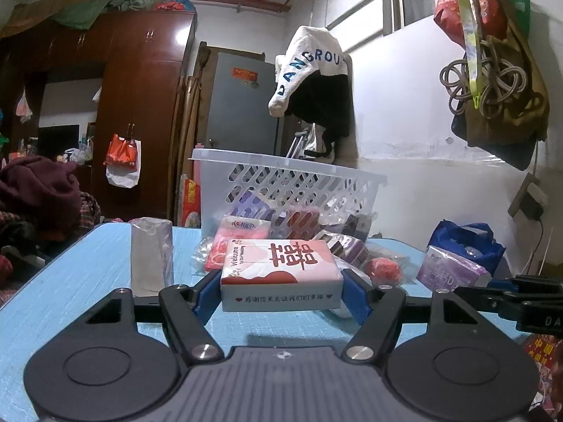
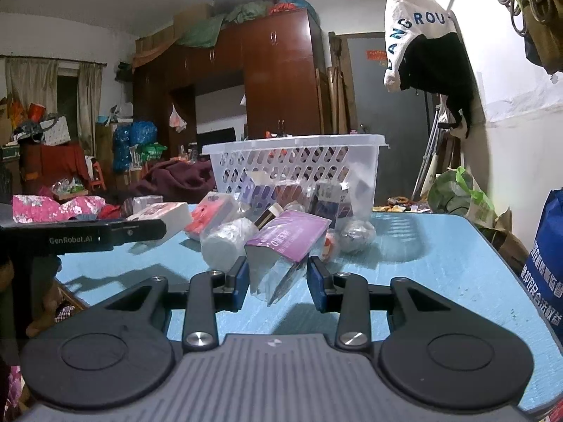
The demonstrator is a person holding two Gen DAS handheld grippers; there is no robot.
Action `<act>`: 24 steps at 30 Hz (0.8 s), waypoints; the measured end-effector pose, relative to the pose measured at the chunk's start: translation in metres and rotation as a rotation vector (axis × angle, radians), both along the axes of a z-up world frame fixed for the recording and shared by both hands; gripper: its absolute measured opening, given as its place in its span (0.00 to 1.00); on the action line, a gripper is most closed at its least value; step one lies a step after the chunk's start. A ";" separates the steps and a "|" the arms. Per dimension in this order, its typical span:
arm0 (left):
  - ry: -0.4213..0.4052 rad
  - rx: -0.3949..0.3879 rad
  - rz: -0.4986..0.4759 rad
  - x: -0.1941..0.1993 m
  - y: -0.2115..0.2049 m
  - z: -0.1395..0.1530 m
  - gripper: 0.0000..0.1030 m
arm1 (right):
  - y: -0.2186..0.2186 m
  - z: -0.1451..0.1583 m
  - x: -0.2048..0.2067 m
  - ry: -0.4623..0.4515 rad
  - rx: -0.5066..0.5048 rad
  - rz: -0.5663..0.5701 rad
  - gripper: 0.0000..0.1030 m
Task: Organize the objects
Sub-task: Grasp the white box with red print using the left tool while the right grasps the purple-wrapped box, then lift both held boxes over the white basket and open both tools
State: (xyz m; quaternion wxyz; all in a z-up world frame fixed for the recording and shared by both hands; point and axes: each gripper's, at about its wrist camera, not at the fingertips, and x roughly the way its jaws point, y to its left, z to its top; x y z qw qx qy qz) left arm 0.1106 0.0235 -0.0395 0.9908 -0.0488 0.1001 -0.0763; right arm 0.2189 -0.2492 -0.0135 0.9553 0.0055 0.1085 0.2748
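Observation:
My left gripper (image 1: 281, 293) is shut on a pink-and-white tissue pack (image 1: 281, 270) with a red character on top. Its blue pads press on the pack's two sides, just above the blue table (image 1: 70, 281). The same pack (image 2: 169, 214) shows at the left of the right wrist view. My right gripper (image 2: 279, 283) is shut on a clear plastic packet with a purple label (image 2: 288, 234), which hangs tilted between the pads. Behind both stands a white slotted basket (image 1: 281, 165) (image 2: 295, 142) with several packs inside.
Loose items lie in front of the basket: a clear wrapped box (image 1: 151, 256), a red pack (image 1: 239, 235), a red ball (image 1: 383, 269), a plastic-wrapped white roll (image 2: 225, 242) and a foil ball (image 2: 357, 234). A blue bag (image 2: 549, 256) stands off the table's right edge.

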 end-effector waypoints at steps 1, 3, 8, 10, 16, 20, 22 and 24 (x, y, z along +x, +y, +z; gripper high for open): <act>-0.001 0.000 -0.002 0.000 0.000 0.000 0.72 | 0.000 0.000 0.000 -0.001 0.001 -0.002 0.38; -0.006 0.000 -0.003 -0.001 0.000 0.000 0.72 | 0.000 0.001 -0.001 -0.005 -0.006 -0.003 0.38; -0.015 -0.001 -0.007 -0.003 -0.001 0.001 0.72 | -0.002 0.002 -0.001 -0.009 0.001 -0.008 0.38; -0.020 -0.004 -0.008 -0.003 0.000 0.002 0.72 | -0.005 0.001 0.000 -0.010 0.006 -0.011 0.38; -0.037 -0.039 -0.026 -0.003 0.007 0.010 0.72 | -0.006 0.015 0.001 -0.041 0.006 -0.014 0.38; -0.067 -0.079 -0.063 0.013 0.018 0.044 0.72 | 0.009 0.048 0.019 -0.116 -0.064 -0.005 0.37; -0.080 -0.103 -0.076 0.033 0.023 0.071 0.72 | 0.017 0.071 0.041 -0.156 -0.075 0.019 0.37; -0.075 -0.126 -0.089 0.061 0.027 0.101 0.72 | 0.030 0.094 0.073 -0.168 -0.090 0.043 0.37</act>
